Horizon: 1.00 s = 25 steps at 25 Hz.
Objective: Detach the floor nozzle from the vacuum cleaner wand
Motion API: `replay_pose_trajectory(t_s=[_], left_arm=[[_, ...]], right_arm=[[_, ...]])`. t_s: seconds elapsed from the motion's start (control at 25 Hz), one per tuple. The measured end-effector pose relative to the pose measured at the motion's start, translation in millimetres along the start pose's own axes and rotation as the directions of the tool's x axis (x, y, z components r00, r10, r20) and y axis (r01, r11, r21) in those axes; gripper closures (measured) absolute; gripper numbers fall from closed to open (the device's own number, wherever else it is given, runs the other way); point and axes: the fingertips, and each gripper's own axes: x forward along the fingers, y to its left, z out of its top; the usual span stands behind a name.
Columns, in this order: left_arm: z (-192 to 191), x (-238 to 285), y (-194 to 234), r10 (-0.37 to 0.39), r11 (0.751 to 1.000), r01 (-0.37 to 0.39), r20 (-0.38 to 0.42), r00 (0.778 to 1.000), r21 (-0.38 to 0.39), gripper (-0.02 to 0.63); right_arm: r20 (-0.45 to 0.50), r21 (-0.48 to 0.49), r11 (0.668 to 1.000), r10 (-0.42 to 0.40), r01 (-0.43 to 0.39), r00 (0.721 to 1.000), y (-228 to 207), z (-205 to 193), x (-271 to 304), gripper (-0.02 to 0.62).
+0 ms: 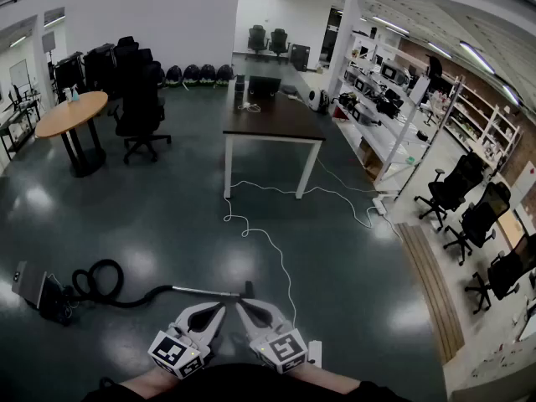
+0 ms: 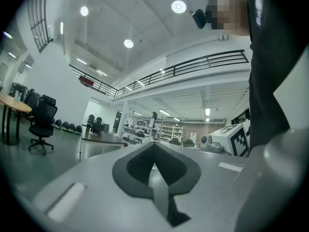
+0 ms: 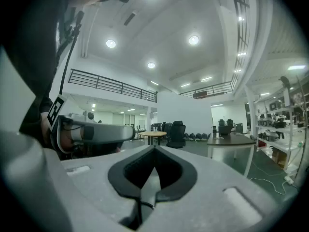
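1. On the dark floor (image 1: 167, 224), at 12 o'clock from both grippers, the vacuum cleaner wand (image 1: 205, 291) is laid crosswise, its long axis running from 9 to 3 o'clock.
2. At its 3 o'clock end a small dark piece is seen, taken to be the floor nozzle (image 1: 248, 290). The hose (image 1: 92, 276) and canister (image 1: 40, 293) trail towards 9 o'clock.
3. The left gripper (image 1: 219, 307) and right gripper (image 1: 241, 307) are held level, jaws clenched, with nothing gripped between them.
4. The right gripper is judged nearer the nozzle and the left nearer the tube. A downward reach is called for.
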Motion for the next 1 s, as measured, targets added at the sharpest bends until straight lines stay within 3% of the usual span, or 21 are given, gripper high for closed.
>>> replay_pose_trajectory(t_s=[0.68,1.0], left_arm=[[-10,4,2,0.026,1.000,-0.026,-0.026,0.999,-0.009,0.605],[-28,31,8,0.126,0.991,-0.124,-0.051,0.991,0.046,0.604]], right_arm=[[0.013,0.032,0.999,0.021,-0.022,1.000,1,-11,-4,0.594],[0.035,0.075,0.997,-0.001,-0.001,0.999,-49,-22,-29,0.594]])
